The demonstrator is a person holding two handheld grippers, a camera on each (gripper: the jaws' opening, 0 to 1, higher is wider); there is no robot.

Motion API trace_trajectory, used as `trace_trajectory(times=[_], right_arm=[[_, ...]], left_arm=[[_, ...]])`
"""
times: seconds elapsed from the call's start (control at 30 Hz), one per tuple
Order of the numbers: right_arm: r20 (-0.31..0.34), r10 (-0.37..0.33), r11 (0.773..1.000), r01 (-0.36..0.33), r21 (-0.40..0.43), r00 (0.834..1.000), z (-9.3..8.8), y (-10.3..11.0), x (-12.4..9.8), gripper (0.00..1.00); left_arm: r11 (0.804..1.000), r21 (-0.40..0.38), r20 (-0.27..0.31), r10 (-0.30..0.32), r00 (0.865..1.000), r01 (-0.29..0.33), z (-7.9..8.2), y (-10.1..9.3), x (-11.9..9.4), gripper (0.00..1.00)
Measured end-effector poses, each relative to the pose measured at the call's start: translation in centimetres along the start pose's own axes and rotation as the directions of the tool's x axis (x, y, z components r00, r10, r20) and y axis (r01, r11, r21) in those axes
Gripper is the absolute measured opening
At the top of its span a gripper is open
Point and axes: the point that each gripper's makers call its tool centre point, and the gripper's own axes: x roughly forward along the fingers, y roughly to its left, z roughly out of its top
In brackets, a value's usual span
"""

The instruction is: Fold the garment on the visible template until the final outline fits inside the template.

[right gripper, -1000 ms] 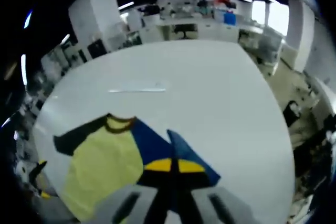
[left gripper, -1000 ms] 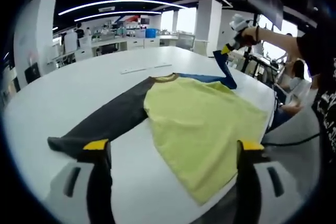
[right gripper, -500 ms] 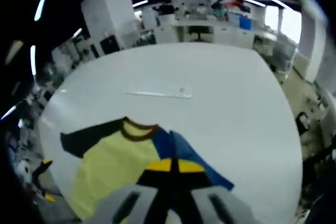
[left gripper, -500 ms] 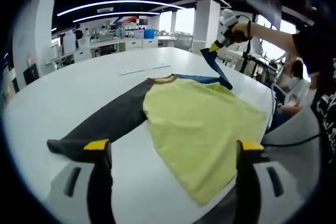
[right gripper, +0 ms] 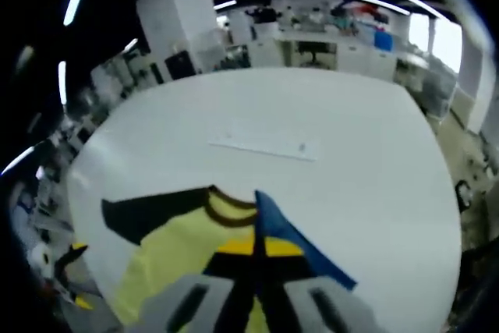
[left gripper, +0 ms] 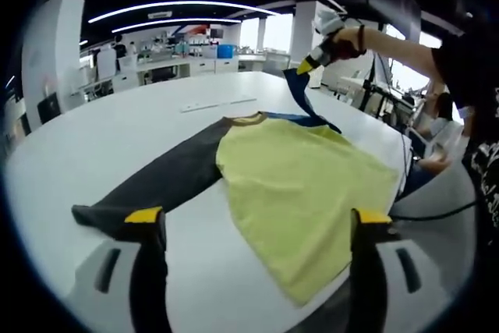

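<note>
A long-sleeved shirt lies on the white table [left gripper: 93, 138]: yellow body [left gripper: 300, 185], dark grey sleeve [left gripper: 160, 181] stretched toward the near left, brown collar [left gripper: 245, 117]. Its blue sleeve [left gripper: 300, 93] is lifted off the table, and my right gripper [left gripper: 312, 60], held by a person's hand, is shut on its end. In the right gripper view the blue sleeve [right gripper: 292, 239] rises between that gripper's [right gripper: 256, 247] yellow-tipped jaws, above the yellow body [right gripper: 183, 251] and dark sleeve [right gripper: 144, 212]. My left gripper [left gripper: 256, 217] stands open, low over the shirt's near edge, holding nothing.
A thin white strip [left gripper: 217, 103] lies on the table beyond the collar, the same strip [right gripper: 265, 146] showing in the right gripper view. The table's edge runs close on the right, with a cable [left gripper: 433, 210] and a seated person [left gripper: 440, 115] beyond. Desks fill the far room.
My right gripper has carried the blue sleeve higher and leftward, toward the collar, so the sleeve now stands taller over the shirt. The left gripper has stayed put.
</note>
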Motion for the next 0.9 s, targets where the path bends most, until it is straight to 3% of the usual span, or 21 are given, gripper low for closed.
trace_trajectory(times=[0.9], right_arm=[[-0.018, 0.063, 0.99, -0.065, -0.124, 0.998, 2.6, 6.1, 1.7, 0.0]], left_arm=[[1.0, -0.007, 0.006, 0.012, 1.0, -0.012, 0.2, 0.2, -0.3, 0.96]])
